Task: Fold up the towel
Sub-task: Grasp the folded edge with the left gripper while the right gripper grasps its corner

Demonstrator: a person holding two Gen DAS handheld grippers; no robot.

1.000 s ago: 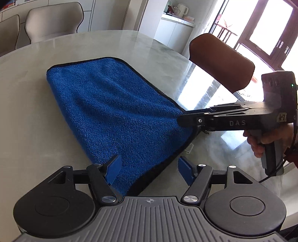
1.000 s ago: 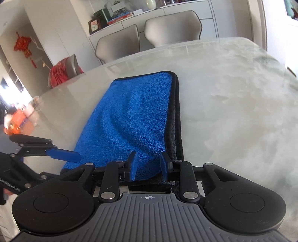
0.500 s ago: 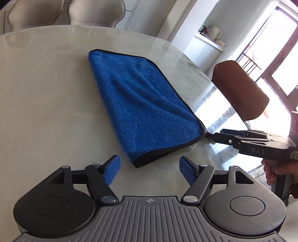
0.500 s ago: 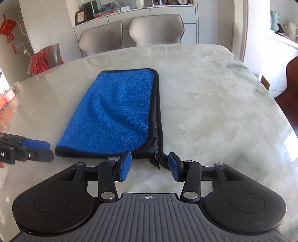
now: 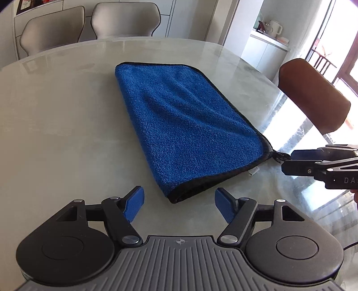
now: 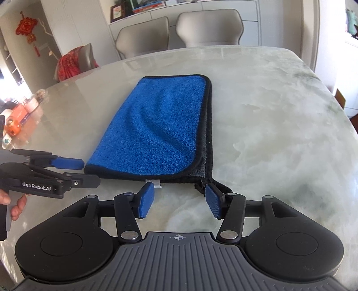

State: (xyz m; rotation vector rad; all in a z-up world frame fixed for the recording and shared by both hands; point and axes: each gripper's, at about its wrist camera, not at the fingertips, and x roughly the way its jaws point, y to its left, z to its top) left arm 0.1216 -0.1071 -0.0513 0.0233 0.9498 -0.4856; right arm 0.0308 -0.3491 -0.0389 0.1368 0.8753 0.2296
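Note:
A blue towel [image 5: 183,125] with black trim lies folded in half, flat on the marble table [image 5: 67,134]. In the right wrist view the towel [image 6: 156,129] shows its grey underlayer along the right edge. A white label [image 6: 155,182] and a black loop [image 6: 214,185] poke out at its near edge. My left gripper [image 5: 179,194] hovers just short of the near left corner. Its jaws are closing with nothing between them. My right gripper [image 6: 179,188] sits at the near right corner by the loop. Its jaws are opening and hold nothing. Each gripper shows in the other's view: right gripper [image 5: 288,161], left gripper [image 6: 88,172].
Two grey chairs [image 5: 125,20] stand at the table's far side, and a brown chair [image 5: 313,89] at its right edge. A chair with a red cover [image 6: 71,65] stands to the far left. A hand [image 6: 18,201] holds the left gripper's handle.
The right gripper has let go of the towel's near corner and opened. Both grippers have drawn back from the towel's near edge, and the towel now lies flat.

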